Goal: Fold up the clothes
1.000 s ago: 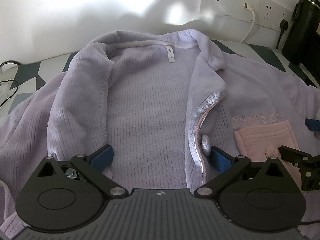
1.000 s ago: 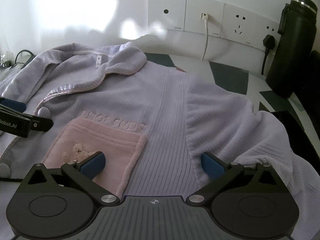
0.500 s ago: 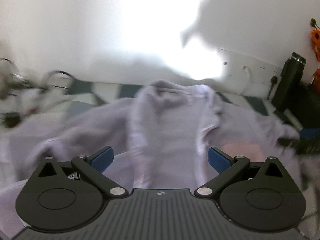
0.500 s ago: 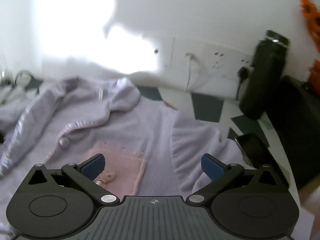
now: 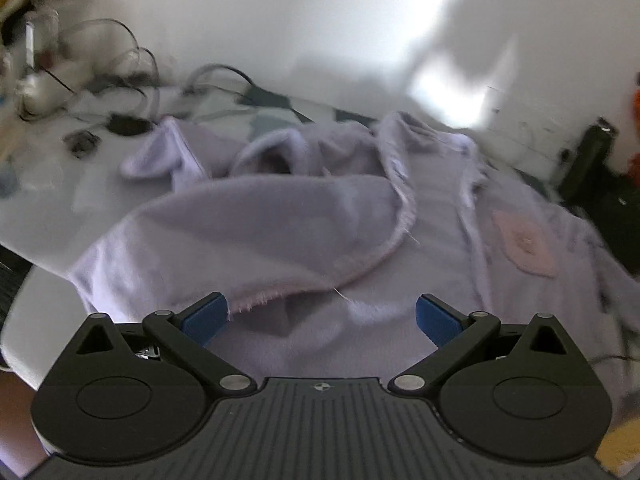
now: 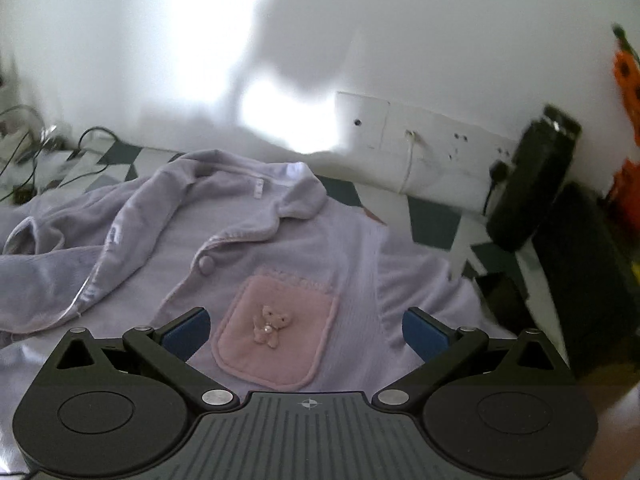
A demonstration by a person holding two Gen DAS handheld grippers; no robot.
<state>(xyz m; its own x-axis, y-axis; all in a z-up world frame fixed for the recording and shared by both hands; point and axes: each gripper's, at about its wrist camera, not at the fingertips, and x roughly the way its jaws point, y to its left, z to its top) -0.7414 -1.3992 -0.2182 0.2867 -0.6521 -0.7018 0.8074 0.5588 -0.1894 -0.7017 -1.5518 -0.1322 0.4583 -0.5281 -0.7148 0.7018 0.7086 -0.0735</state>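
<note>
Lilac top spread mid-frame on tabletop, pink pocket lower centre, left claw and right claw — both wide open, empty.

A tall black bottle stands by the white wall sockets. A white cord hangs from one socket. Dark tangled wires lie on the worktop, which has dark and white patches.
</note>
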